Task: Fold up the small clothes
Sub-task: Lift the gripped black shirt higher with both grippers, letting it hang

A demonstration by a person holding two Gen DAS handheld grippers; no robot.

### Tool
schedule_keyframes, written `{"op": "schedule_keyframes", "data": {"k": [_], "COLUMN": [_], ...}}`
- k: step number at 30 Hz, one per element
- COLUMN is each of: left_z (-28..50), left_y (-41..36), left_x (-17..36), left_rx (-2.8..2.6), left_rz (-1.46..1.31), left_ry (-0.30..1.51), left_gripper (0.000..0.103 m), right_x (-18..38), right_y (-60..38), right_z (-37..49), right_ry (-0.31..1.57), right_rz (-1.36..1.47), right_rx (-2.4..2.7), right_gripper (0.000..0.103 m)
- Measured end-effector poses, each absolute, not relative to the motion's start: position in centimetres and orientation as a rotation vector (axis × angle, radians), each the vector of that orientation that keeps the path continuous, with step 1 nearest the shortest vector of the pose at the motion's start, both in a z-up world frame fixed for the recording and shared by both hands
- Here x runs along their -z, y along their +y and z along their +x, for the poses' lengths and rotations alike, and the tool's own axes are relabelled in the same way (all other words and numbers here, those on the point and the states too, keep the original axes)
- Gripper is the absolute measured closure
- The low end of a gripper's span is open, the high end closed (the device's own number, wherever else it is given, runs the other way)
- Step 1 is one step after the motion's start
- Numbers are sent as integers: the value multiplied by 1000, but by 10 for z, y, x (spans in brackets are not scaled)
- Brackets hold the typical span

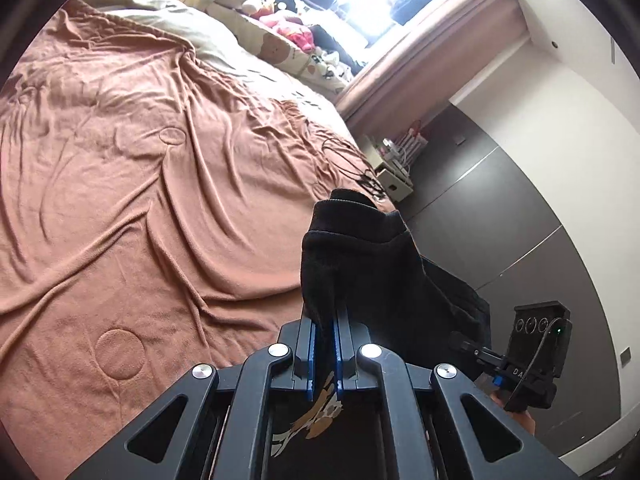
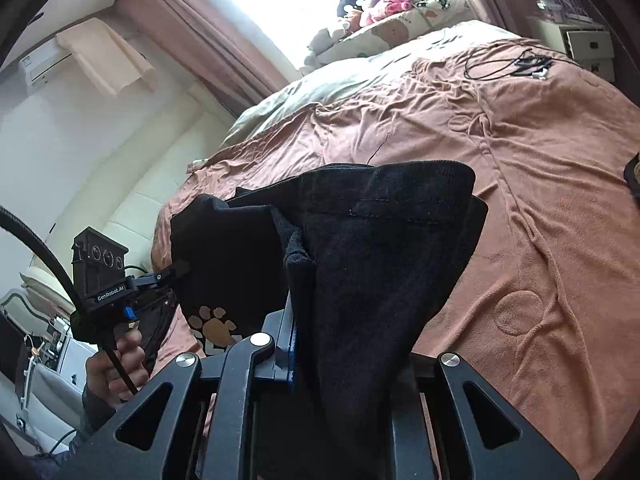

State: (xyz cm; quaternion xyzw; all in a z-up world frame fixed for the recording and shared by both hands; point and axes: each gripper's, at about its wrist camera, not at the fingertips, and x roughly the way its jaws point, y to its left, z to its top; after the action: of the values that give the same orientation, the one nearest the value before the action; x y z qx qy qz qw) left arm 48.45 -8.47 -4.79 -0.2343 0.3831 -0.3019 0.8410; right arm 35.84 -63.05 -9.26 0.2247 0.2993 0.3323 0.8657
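Left wrist view: left gripper [image 1: 325, 320] and right gripper [image 2: 320, 336] each clamp the small black knit garment with paw print [image 1: 368, 264], held above the near rumpled terracotta bedspread [image 1: 140, 200], likely for spreading flat.
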Motion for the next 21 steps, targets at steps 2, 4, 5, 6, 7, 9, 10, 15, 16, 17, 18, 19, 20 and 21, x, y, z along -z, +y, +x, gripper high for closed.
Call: {"op": "schedule_keyframes", "data": {"k": [2,4,5,6,7,9,10,15,16,17,18,19,20,21], "left_z": [471,459,454,449,443,433,427,404,400,397,393,389,385,381], "left_y": [-83,-79,-78,-76,-73,-69,-67,-56,-53,-51,-48,-45,-42,-38], "left_x": [36,25,19,15,10,1,-4,-25,-29,-32,-36,-40,-43,-46], "left_rx": [643,647,648,648,649,651,655,665,665,663,660,660,659,656], "left_rz": [-490,-488,-487,-486,-485,-483,-483,-486,-486,-485,-483,-481,-481,-482], "left_ry": [781,756,744,734,722,698,684,629,619,612,607,599,590,582], "left_gripper": [96,97,97,97,97,97,97,97,97,97,97,97,97,97], "right_x": [84,75,70,66,62,55,52,35,31,28,24,23,19,17], "right_y": [-631,-632,-632,-633,-633,-633,-634,-630,-629,-627,-625,-623,-620,-618], "right_z": [342,325,316,307,301,287,281,253,248,242,237,235,230,228], "right_ry": [604,579,566,553,541,519,510,461,453,446,440,435,429,422], "right_rz": [462,451,445,438,434,428,425,396,388,380,374,370,363,356], "right_rx": [-697,-699,-701,-704,-706,-710,-712,-716,-719,-722,-725,-728,-730,-734], "right_gripper": [91,91,91,91,91,91,91,91,91,91,91,91,91,91]}}
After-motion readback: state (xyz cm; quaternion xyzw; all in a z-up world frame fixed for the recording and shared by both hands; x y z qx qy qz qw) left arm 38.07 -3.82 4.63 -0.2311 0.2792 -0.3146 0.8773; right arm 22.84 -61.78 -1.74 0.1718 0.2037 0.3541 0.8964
